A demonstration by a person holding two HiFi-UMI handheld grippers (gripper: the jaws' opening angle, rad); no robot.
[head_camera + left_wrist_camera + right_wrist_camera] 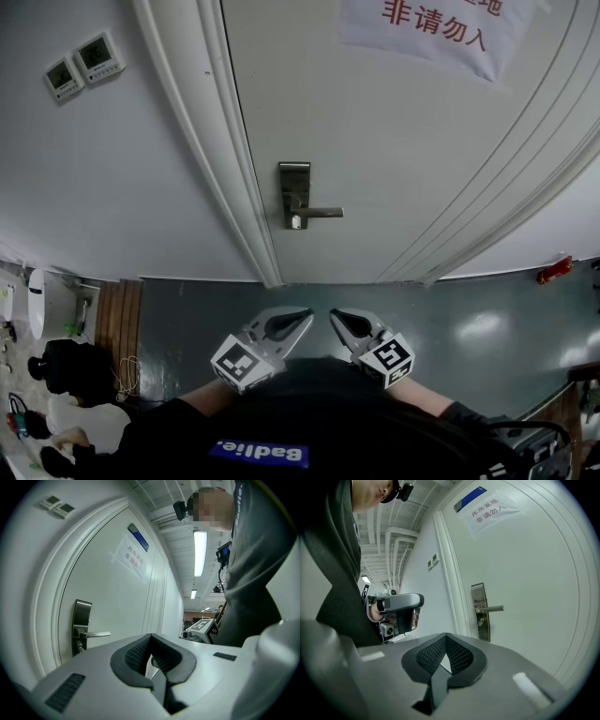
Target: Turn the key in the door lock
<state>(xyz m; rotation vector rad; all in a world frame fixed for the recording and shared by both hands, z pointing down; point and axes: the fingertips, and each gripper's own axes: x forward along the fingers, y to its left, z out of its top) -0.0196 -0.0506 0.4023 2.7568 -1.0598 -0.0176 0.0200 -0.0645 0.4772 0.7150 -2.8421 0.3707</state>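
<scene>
Head view shows the door (394, 141) shut in its frame, with the metal lock (293, 183) near its left edge and the handle (319, 213) lying level. Just below the handle a small pale key (296, 221) appears to stick out of the lock; it is too small to tell which way it is turned.

The left gripper (307, 313) and the right gripper (335, 314) sit side by side close to the person's body, well apart from the door. In each gripper view the dark pads meet at the tips with nothing between them, so both jaws are closed and empty.

As a judgement, this fits two stages equally: the key waiting in the lock for a turn, or the key already turned and let go. Neither gripper touches the key now, and nothing visible on the lock or door settles which.
</scene>
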